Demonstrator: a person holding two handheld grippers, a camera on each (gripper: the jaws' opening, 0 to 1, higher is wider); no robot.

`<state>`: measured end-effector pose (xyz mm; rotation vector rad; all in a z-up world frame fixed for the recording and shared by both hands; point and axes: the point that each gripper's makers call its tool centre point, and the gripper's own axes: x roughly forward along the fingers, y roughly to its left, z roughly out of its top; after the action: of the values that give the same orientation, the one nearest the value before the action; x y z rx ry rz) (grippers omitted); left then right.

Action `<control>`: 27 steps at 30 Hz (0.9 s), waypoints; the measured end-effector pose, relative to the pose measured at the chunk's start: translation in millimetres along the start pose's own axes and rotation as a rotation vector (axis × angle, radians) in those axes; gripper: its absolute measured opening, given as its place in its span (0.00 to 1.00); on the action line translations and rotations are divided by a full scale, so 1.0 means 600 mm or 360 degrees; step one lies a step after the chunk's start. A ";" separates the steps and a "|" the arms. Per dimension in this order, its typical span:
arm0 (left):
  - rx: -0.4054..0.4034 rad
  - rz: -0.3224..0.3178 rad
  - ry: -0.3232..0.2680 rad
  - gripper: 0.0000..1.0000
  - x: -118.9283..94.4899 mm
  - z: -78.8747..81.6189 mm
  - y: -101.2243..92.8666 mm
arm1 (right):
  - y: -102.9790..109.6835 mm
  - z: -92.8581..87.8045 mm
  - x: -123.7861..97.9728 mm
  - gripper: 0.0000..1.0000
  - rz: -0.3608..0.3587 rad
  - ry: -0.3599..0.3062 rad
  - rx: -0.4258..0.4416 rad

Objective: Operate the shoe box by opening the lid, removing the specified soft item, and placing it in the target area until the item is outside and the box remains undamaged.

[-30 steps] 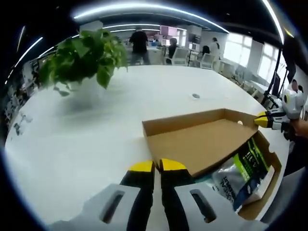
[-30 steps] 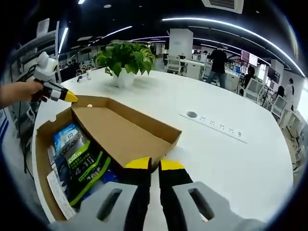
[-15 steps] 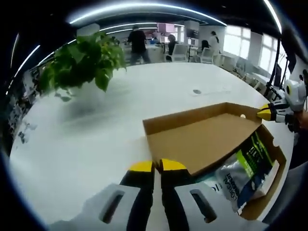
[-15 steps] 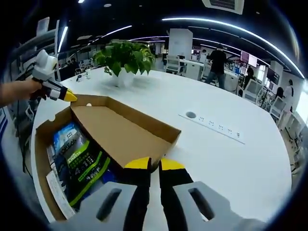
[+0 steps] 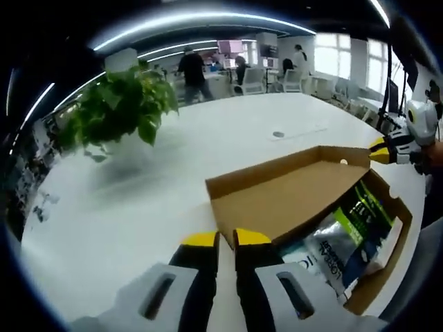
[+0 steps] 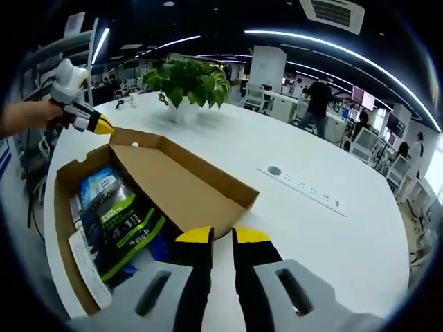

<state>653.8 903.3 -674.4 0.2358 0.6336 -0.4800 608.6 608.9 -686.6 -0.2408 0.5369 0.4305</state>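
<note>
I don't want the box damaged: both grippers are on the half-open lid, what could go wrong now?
1. The left gripper and right gripper pinch opposite corners of the brown cardboard lid; uneven lifting could twist or tear it.
2. The lid is only part-raised over the green-and-black plastic packet; releasing a corner may let it drop back.

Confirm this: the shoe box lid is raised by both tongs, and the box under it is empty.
Not empty. The right gripper view shows packaged items lying in the shoe box under the raised lid, which both the left tongs and right tongs hold up.
</note>
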 end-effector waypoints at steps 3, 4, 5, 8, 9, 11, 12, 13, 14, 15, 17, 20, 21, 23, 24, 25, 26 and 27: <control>0.0014 -0.0019 -0.0008 0.07 -0.010 0.001 -0.007 | 0.007 0.004 -0.012 0.13 0.0032 -0.0008 -0.0014; 0.0013 -0.0024 -0.0011 0.07 -0.012 0.002 -0.009 | 0.009 0.007 -0.016 0.14 0.0038 -0.0016 -0.0022; 0.0021 -0.0031 -0.0012 0.07 -0.015 0.002 -0.013 | 0.010 0.009 -0.020 0.14 0.0045 -0.0022 -0.0023; 0.0018 -0.0042 -0.0025 0.09 -0.022 0.004 -0.020 | 0.016 0.013 -0.029 0.15 0.0070 -0.0032 -0.0013; 0.0005 -0.0053 -0.0029 0.10 -0.025 0.005 -0.024 | 0.019 0.014 -0.033 0.16 0.0082 -0.0032 -0.0005; -0.0001 -0.0060 -0.0029 0.12 -0.028 0.003 -0.030 | 0.026 0.012 -0.036 0.17 0.0112 -0.0020 0.0016; 0.0000 -0.0060 -0.0029 0.12 -0.029 0.002 -0.032 | 0.028 0.011 -0.037 0.18 0.0120 -0.0014 0.0020; 0.0008 -0.0056 -0.0028 0.12 -0.031 -0.001 -0.035 | 0.031 0.008 -0.039 0.19 0.0132 -0.0002 0.0020; 0.0009 -0.0056 -0.0027 0.12 -0.032 -0.003 -0.037 | 0.033 0.007 -0.040 0.21 0.0139 0.0004 0.0024; 0.0007 -0.0059 -0.0025 0.12 -0.033 -0.005 -0.040 | 0.036 0.006 -0.041 0.21 0.0151 0.0013 0.0034; -0.0004 -0.0071 -0.0018 0.13 -0.035 -0.011 -0.048 | 0.041 0.004 -0.043 0.20 0.0172 0.0022 0.0042; 0.0001 -0.0091 -0.0006 0.14 -0.038 -0.021 -0.065 | 0.054 0.005 -0.045 0.21 0.0209 0.0032 0.0043; -0.0001 -0.0096 -0.0006 0.14 -0.038 -0.022 -0.069 | 0.058 0.005 -0.046 0.22 0.0225 0.0032 0.0046; -0.0004 -0.0120 0.0004 0.15 -0.039 -0.028 -0.081 | 0.072 0.002 -0.044 0.22 0.0271 0.0062 0.0066; -0.0004 -0.0130 0.0010 0.15 -0.039 -0.031 -0.086 | 0.077 -0.002 -0.041 0.22 0.0280 0.0082 0.0064; -0.0001 -0.0143 0.0018 0.16 -0.039 -0.035 -0.094 | 0.081 -0.004 -0.040 0.22 0.0289 0.0094 0.0062; 0.0001 -0.0152 0.0025 0.17 -0.039 -0.038 -0.099 | 0.084 -0.004 -0.038 0.23 0.0295 0.0094 0.0062; 0.0001 -0.0164 0.0033 0.17 -0.039 -0.042 -0.106 | 0.090 -0.005 -0.036 0.23 0.0310 0.0101 0.0063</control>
<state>592.8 865.7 -684.1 0.2098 0.6681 -0.5773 566.0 648.5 -683.6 -0.1654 0.6334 0.6020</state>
